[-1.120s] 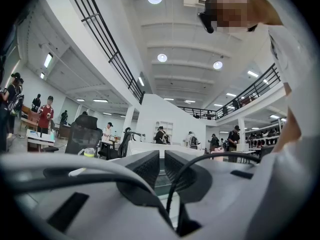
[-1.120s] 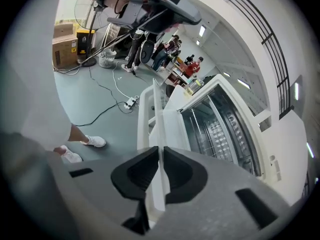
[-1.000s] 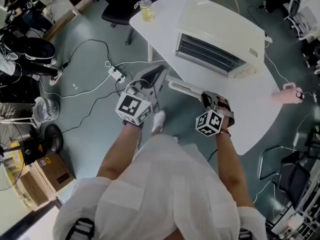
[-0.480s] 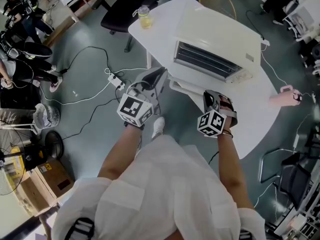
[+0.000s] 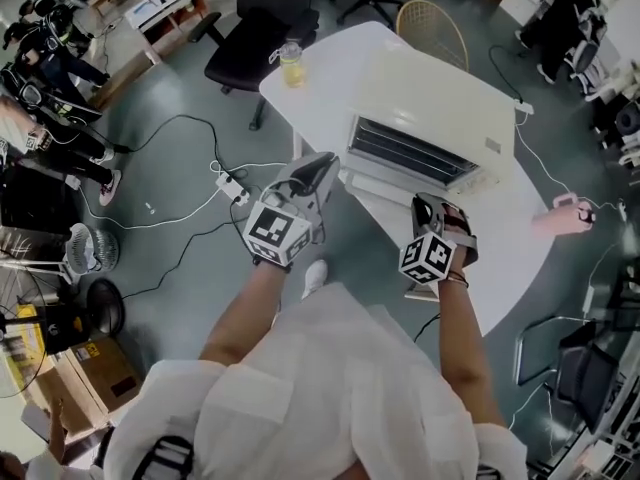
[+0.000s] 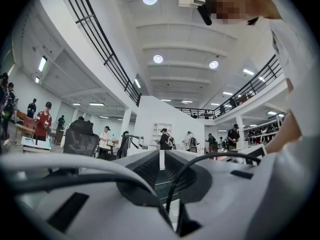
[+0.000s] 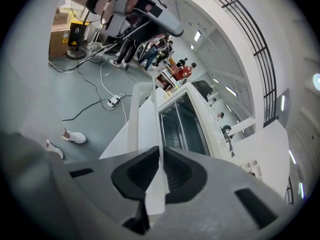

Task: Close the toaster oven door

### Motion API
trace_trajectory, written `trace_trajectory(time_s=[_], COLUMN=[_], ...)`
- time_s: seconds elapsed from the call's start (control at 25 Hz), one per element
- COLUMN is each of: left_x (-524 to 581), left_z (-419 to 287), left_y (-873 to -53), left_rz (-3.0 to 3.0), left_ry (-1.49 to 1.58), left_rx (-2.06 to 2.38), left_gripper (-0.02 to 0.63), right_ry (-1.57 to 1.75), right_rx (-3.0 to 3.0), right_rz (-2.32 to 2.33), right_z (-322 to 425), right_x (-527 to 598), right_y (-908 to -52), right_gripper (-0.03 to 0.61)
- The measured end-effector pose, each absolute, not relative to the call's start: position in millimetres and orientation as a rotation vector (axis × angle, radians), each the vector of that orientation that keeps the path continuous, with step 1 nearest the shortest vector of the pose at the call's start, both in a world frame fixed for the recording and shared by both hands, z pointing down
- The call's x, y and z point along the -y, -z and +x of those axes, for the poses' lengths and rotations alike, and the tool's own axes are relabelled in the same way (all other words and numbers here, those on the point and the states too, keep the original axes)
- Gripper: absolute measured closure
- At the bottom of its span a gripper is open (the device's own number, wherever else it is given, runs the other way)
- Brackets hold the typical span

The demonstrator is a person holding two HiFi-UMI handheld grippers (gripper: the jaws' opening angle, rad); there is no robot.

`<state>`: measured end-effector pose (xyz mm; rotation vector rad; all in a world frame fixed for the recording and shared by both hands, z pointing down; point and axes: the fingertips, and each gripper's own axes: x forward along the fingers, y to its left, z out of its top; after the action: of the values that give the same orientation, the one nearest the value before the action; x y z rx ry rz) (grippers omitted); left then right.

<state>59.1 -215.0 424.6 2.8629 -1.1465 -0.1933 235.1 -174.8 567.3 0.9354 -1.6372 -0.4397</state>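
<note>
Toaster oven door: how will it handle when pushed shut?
Likely rigid: the toaster oven door looks like a flat framed panel, so it should swing, not flex. Smooth thin edge in the right gripper may slip. Broad toaster oven probably won't tip.

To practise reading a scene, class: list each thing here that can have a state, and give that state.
toaster oven door, open, rack showing.
right gripper, shut on the door handle.
left gripper, shut, empty, in the air.
jar, upright on the table, yellow liquid inside.
</note>
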Motion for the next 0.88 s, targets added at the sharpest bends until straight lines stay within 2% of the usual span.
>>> trace_trajectory(time_s=[0.68, 0.88], left_x=[250.4, 257.3], left_z=[68.5, 72.0], left_y=[-423.1, -422.9], left_rz=[2.881, 2.883], left_ry=[0.179, 0.172], left_rx=[1.095, 1.081], left_gripper=[0.591, 0.591], right_ry=[0.423, 0.43], right_rx=[1.598, 1.58], right_rz=[0.984, 1.003], right_z=[248.7, 253.2], right_x=[214.5, 223.3], right_y=[-550.9, -544.7], right_gripper=[0.52, 0.529])
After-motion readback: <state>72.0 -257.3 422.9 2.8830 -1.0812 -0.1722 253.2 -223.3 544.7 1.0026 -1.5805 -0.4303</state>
